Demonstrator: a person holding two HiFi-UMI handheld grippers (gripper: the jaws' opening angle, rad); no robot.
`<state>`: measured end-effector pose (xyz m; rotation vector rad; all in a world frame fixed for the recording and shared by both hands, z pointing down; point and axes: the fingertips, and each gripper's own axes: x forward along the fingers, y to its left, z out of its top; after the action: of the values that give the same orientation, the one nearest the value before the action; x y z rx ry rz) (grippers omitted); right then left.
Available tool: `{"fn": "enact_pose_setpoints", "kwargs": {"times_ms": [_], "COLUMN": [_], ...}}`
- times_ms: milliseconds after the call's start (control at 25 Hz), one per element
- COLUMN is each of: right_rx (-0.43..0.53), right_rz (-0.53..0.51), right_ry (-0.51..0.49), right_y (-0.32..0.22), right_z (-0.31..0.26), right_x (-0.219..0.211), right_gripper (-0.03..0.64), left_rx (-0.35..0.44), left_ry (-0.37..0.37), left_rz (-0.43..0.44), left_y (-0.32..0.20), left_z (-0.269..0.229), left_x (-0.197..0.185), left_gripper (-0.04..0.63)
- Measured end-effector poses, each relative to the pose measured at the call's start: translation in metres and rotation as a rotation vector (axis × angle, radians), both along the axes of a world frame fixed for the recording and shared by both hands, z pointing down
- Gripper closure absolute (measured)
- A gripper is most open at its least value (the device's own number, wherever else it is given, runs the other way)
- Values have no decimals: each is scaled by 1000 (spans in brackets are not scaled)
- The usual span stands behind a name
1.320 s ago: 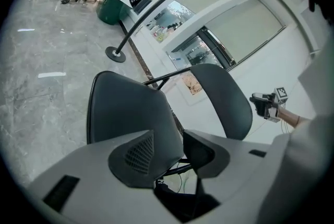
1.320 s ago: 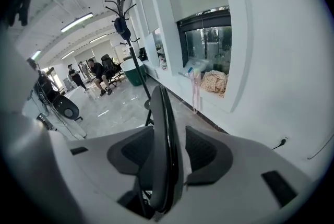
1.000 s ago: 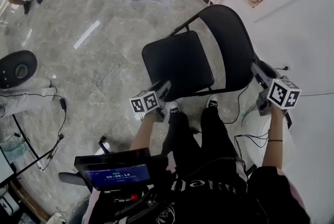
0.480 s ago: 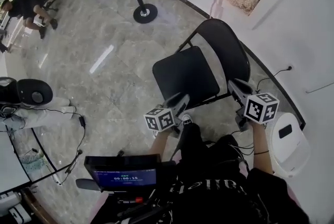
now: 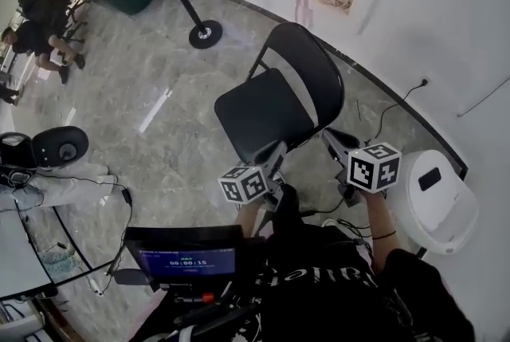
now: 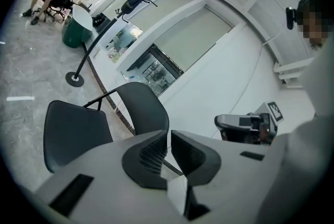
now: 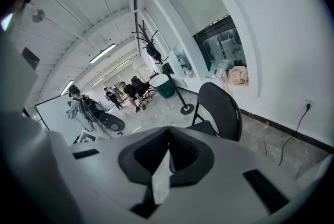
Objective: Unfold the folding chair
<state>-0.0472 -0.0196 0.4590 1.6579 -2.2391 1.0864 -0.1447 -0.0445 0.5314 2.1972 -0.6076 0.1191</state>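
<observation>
Head view, screen [image 5: 185,257]: lit, nearest, at the person's chest.
Left gripper [image 5: 275,153]: closing, almost together, nothing between; raised before the front of the chair [image 5: 263,113], clear of it.
Right gripper [image 5: 335,137]: pressed together, empty; raised off the chair's right side, not touching.
Chair: black, unfolded, seat level, back upright, standing on the marble floor [image 5: 159,141] just beyond both grippers.
Post [image 5: 205,33]: black, round foot, beyond the chair.
People [image 5: 40,25]: seated, far left.
</observation>
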Motion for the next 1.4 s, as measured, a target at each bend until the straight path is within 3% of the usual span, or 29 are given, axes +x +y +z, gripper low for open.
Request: {"fn": "enact_pose_setpoints", "kwargs": {"times_ms": [240, 440, 760, 1000, 1400], "right_rx": [-12, -28, 17, 19, 45], "right_rz": [5, -14, -121, -208, -178], "right_ry": [-26, -35, -33, -47, -27], "right_y": [115, 198, 272, 308, 309], "right_z": [-1, 2, -3, -5, -16], "right_x": [37, 53, 29, -18, -65], "right_gripper": [601, 601, 601, 601, 601], "left_rx": [18, 19, 44, 35, 154], "left_ry": [37, 25, -9, -19, -70], "left_rz": [-55, -53, -98, -182, -113], "left_y": [89, 180, 279, 307, 305], "left_z": [-29, -38, -43, -51, -79], "left_x": [43, 68, 61, 22, -17], "left_gripper": [575, 581, 592, 592, 592]}}
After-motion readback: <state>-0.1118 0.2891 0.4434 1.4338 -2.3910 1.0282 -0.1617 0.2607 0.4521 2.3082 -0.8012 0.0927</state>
